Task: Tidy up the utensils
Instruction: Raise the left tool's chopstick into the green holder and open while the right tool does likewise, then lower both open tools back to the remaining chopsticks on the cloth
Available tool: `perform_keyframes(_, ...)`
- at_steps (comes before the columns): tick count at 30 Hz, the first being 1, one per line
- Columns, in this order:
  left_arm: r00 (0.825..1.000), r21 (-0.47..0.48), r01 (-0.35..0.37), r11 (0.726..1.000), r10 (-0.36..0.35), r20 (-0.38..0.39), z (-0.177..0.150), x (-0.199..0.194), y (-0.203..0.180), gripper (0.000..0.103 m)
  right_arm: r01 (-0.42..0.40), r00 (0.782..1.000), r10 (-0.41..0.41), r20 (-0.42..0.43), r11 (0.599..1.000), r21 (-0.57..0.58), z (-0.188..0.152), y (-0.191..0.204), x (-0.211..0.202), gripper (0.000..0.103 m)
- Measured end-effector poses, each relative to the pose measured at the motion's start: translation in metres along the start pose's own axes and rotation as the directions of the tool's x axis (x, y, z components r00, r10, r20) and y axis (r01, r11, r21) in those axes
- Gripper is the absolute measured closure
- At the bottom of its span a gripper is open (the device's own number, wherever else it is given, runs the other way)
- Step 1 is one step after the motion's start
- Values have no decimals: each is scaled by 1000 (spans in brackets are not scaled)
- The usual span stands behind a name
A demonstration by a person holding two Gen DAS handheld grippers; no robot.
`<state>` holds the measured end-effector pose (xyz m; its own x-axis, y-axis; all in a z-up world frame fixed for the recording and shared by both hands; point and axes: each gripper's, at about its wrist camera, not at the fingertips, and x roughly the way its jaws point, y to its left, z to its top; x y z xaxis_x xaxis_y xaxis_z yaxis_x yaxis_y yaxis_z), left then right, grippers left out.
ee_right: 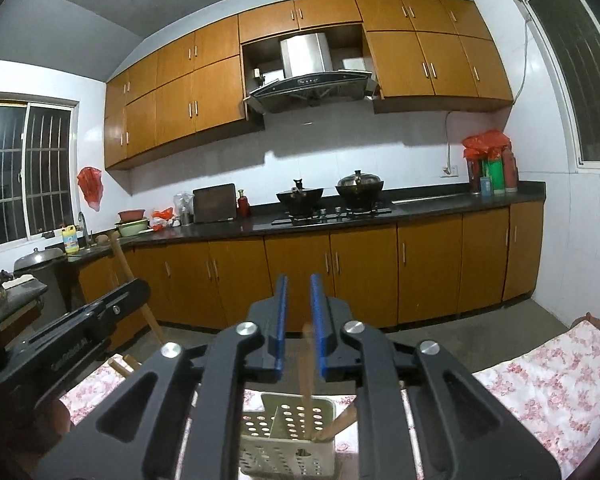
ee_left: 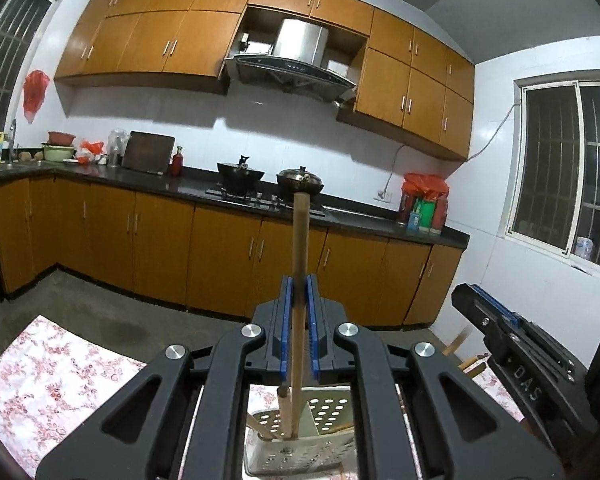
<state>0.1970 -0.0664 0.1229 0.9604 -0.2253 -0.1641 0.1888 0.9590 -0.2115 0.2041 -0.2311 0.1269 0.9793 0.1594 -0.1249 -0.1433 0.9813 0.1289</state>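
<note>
My left gripper (ee_left: 299,286) is shut on a long wooden handle (ee_left: 300,264) that stands upright, its lower end down in a white perforated utensil holder (ee_left: 324,412). A shorter wooden stick (ee_left: 283,410) also stands in that holder. My right gripper (ee_right: 299,286) is open, just above the same holder (ee_right: 292,424); a blurred wooden stick (ee_right: 307,360) lies between its blue pads, not pinched, and another stick (ee_right: 338,424) leans in the holder. The right gripper shows at the right of the left wrist view (ee_left: 500,316).
The holder stands on a table with a pink floral cloth (ee_left: 48,384) (ee_right: 548,384). More wooden sticks (ee_left: 466,356) lie on the cloth near the right gripper. Beyond are orange cabinets (ee_right: 364,272), a dark counter with a stove and pots (ee_right: 328,196), and windows.
</note>
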Motion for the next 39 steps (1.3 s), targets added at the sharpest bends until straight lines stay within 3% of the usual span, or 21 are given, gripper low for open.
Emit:
perform_keyframes(2, 1000, 2, 0, 1000, 0, 4, 3, -2, 0, 91, -2, 1000, 2, 10, 1000, -6, 2, 0, -6, 80)
perform_keyframes(5, 1000, -4, -1, 1000, 1, 20, 8, -11, 1, 70, -6, 1000, 6, 27, 1000, -6, 7, 1, -20, 77)
perform_keyframes(14, 995, -27, 5, 1000, -3, 98, 21, -61, 5, 62, 55, 998, -55, 40, 998, 2, 12, -18, -69, 64)
perform_keyframes(17, 993, -44, -22, 999, 27, 113, 18, -85, 15, 53, 99, 995, -98, -24, 995, 20, -3, -33, -77, 60)
perform_keyframes(20, 992, -63, -89, 994, 94, 84, 0, -105, 31, 48, 143, 979, -138, -153, 989, 22, -35, -48, -72, 59)
perform_keyframes(22, 988, -61, -144, 988, 146, 42, -17, -110, 42, 47, 161, 956, -151, -252, 987, 18, -62, -54, -63, 59)
perform_keyframes(24, 981, -51, -194, 980, 193, -28, -39, -108, 53, 47, 179, 915, -161, -370, 984, 12, -96, -58, -51, 59)
perform_keyframes(25, 973, -41, -220, 975, 217, -81, -54, -103, 59, 47, 178, 884, -154, -441, 984, 13, -119, -60, -45, 59)
perform_keyframes(28, 937, -18, -272, 962, 260, -232, -95, -88, 73, 47, 152, 812, -102, -574, 988, 39, -167, -56, -36, 65)
perform_keyframes(30, 918, -21, -275, 961, 256, -303, -113, -83, 79, 47, 124, 778, -55, -626, 990, 66, -189, -50, -34, 80)
perform_keyframes(31, 904, -20, -274, 961, 251, -345, -125, -79, 82, 47, 104, 760, -26, -649, 991, 83, -201, -46, -35, 82)
perform_keyframes(34, 875, 2, -269, 963, 245, -418, -146, -71, 80, 47, 62, 741, 6, -671, 995, 78, -221, -27, -38, 83)
perform_keyframes(39, 853, 23, -240, 970, 223, -473, -167, -66, 72, 47, 22, 725, 20, -689, 998, 52, -230, -7, -40, 83)
